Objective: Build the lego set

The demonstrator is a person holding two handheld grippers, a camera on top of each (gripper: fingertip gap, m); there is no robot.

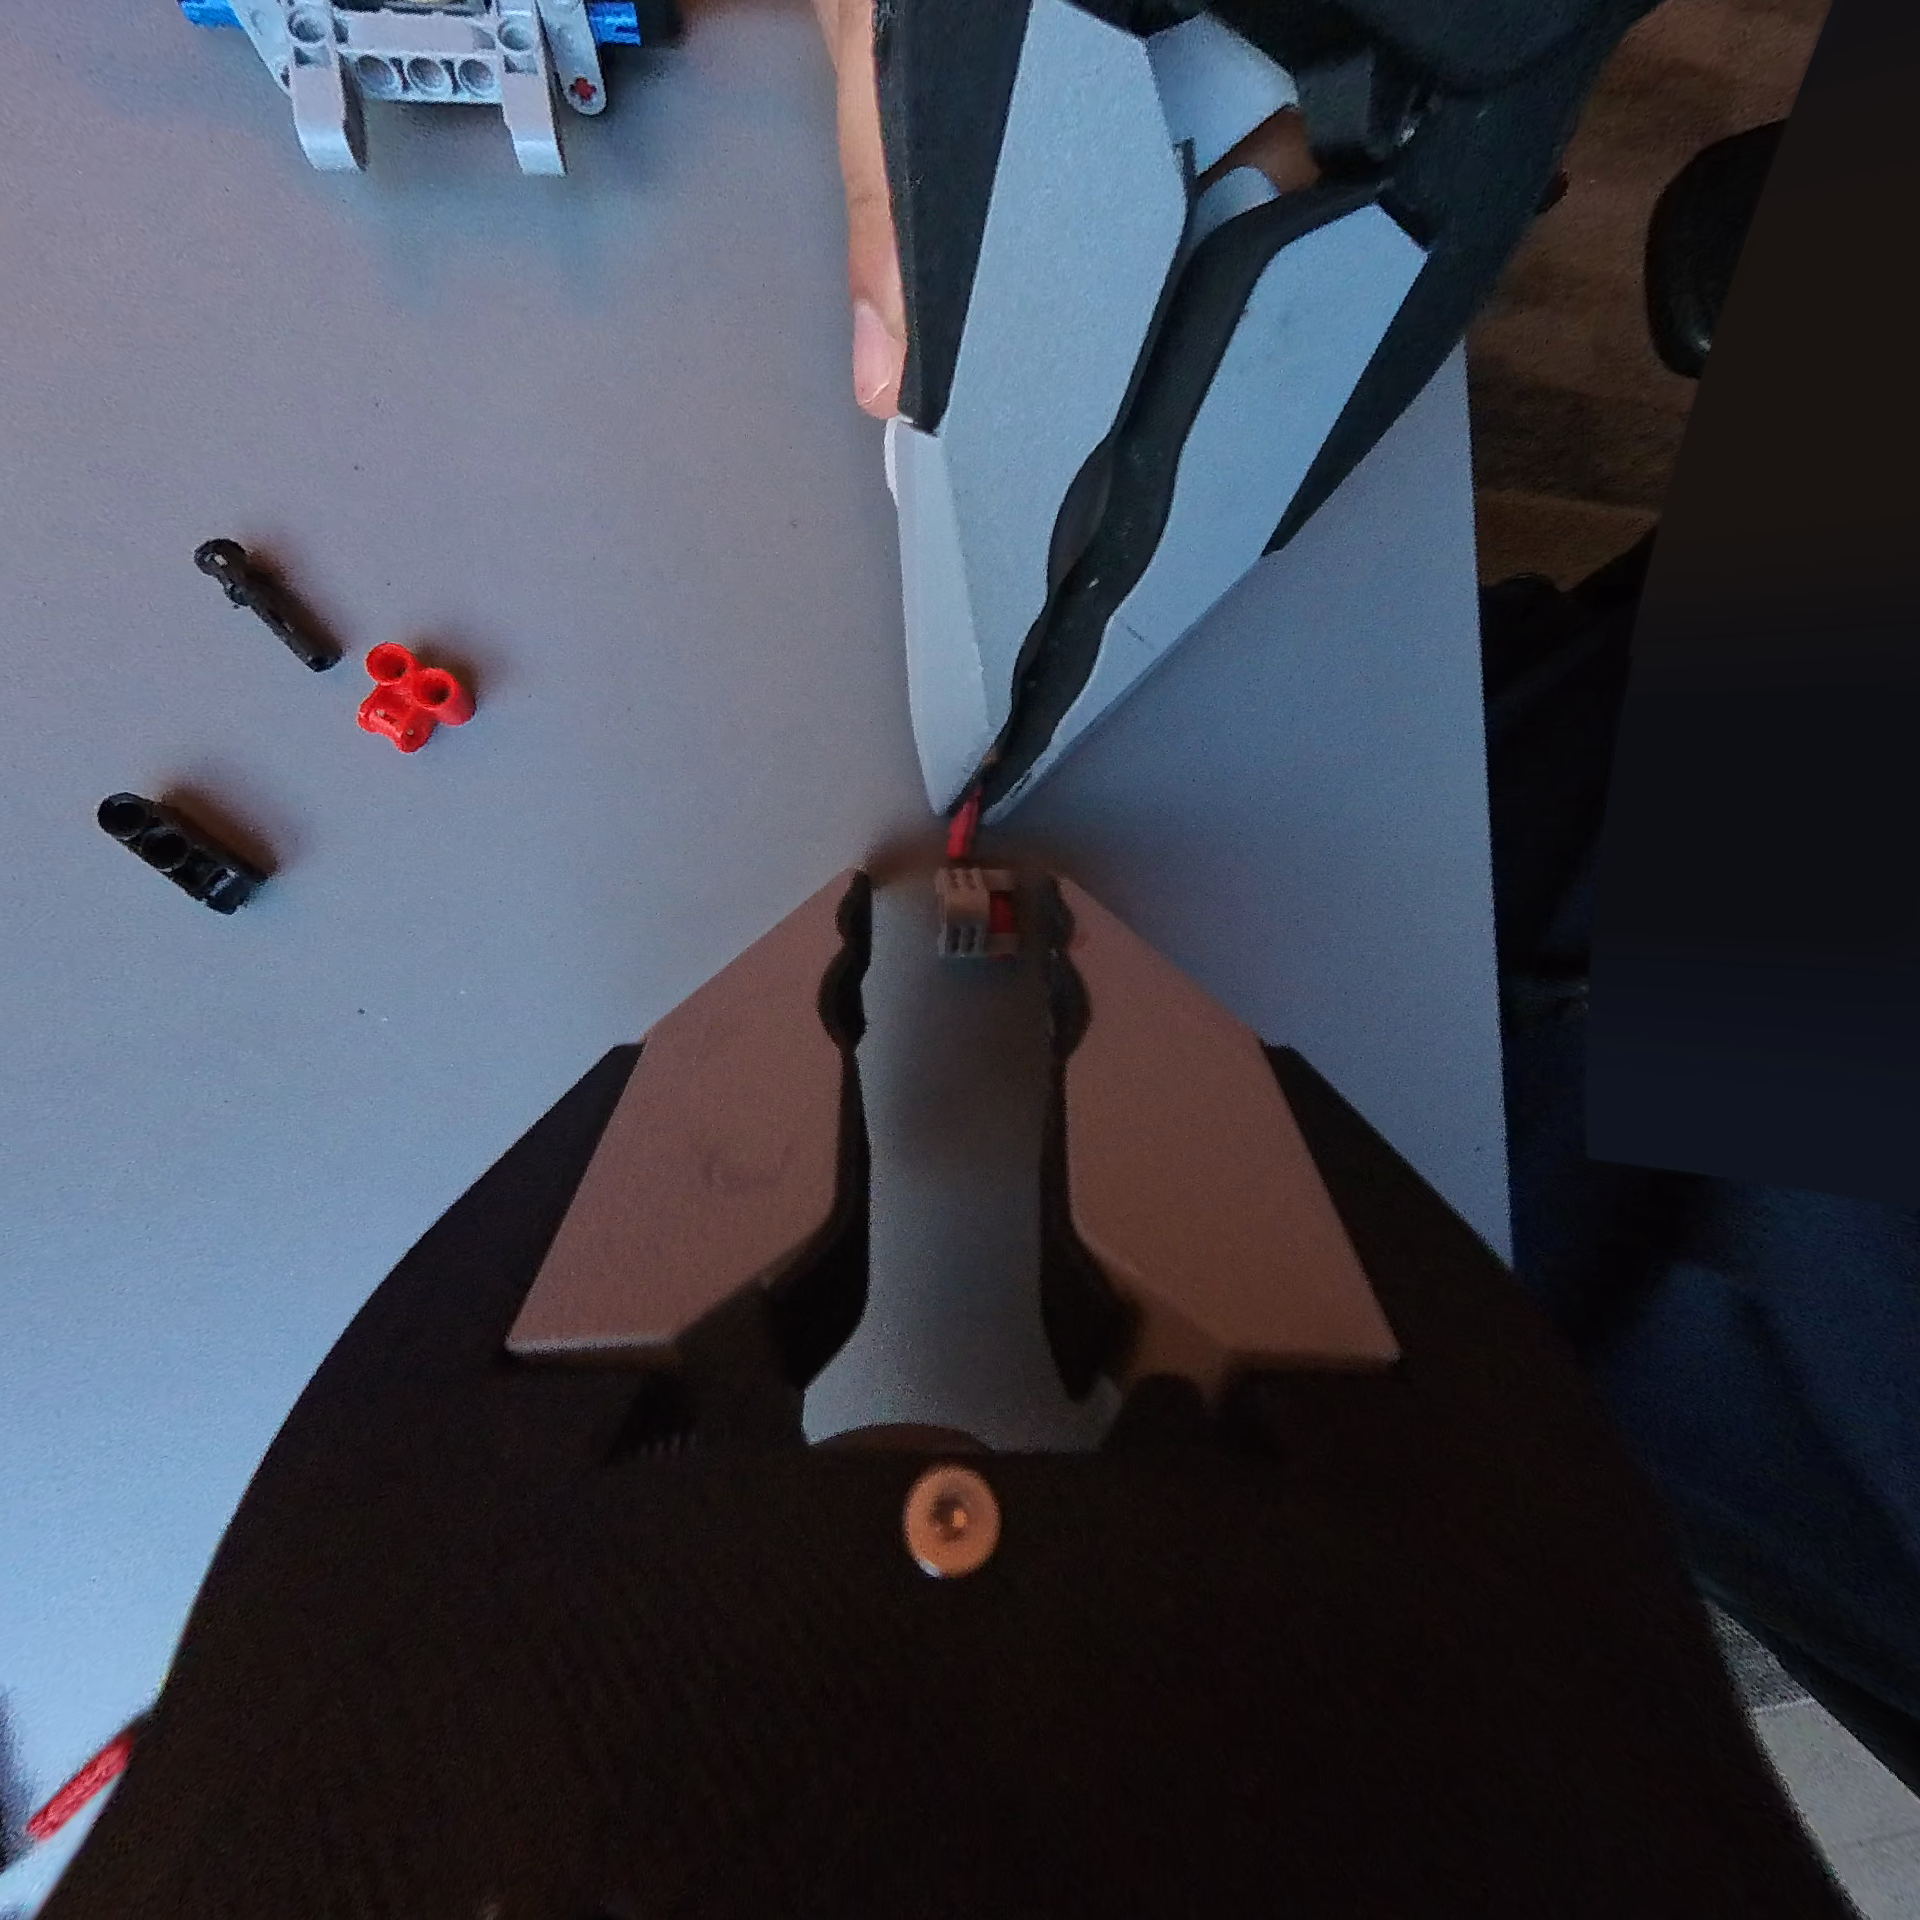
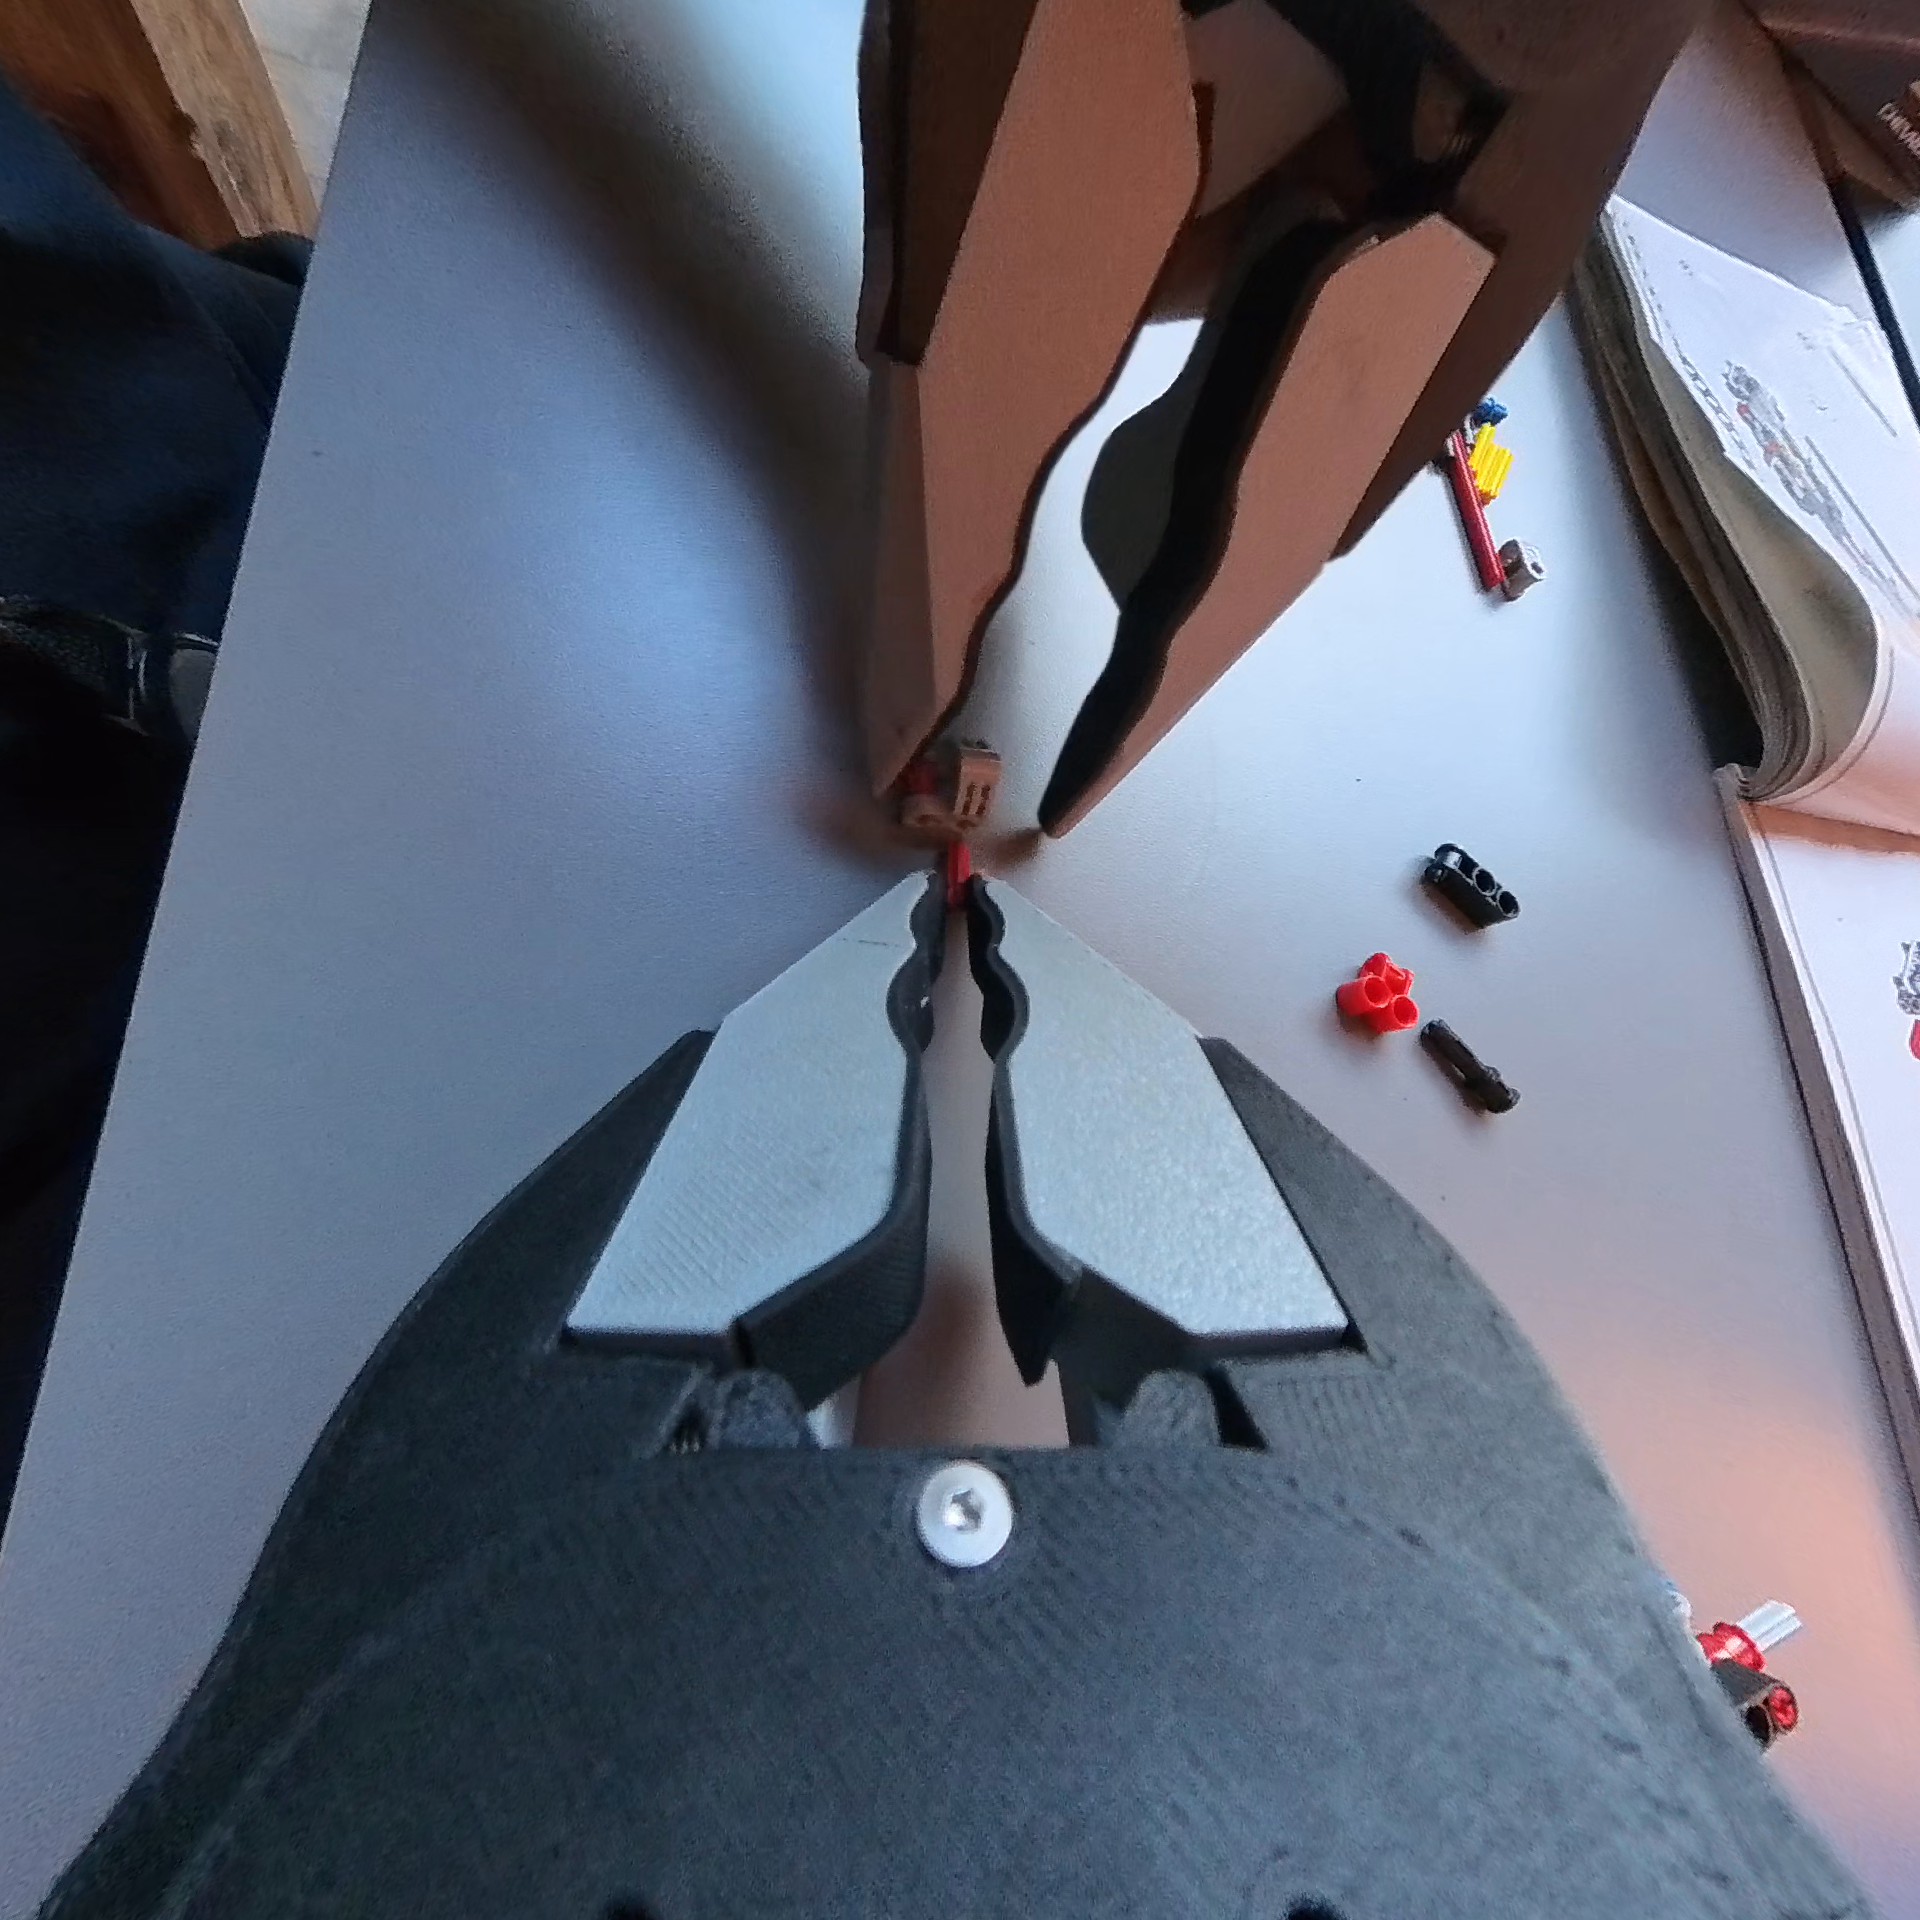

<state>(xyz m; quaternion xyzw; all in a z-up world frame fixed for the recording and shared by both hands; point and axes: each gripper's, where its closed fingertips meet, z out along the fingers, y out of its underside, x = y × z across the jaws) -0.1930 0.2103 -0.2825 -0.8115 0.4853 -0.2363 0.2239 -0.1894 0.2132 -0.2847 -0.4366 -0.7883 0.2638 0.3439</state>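
My right gripper [image 2: 951,888], with grey fingers, is shut on a thin red axle [image 2: 954,862] right at its tips. The axle's far end goes into a small grey-tan connector piece [image 2: 951,795] on the grey table [image 2: 520,727]. My left gripper [image 1: 958,883], with copper-brown fingers, is open around that piece [image 1: 971,914]. The piece lies against one finger, and the other finger stands clear of it. In the left wrist view the right gripper [image 1: 961,810] comes in from above, with the red axle [image 1: 964,816] at its tip.
A red three-hole connector [image 1: 416,696], a black pin [image 1: 268,605] and a black beam [image 1: 182,852] lie to the left. A grey and blue assembly [image 1: 436,73] sits at the far edge. An open booklet [image 2: 1766,499] and loose pieces [image 2: 1486,499] lie on the right. My two grippers' fingertips are within a few centimetres of each other.
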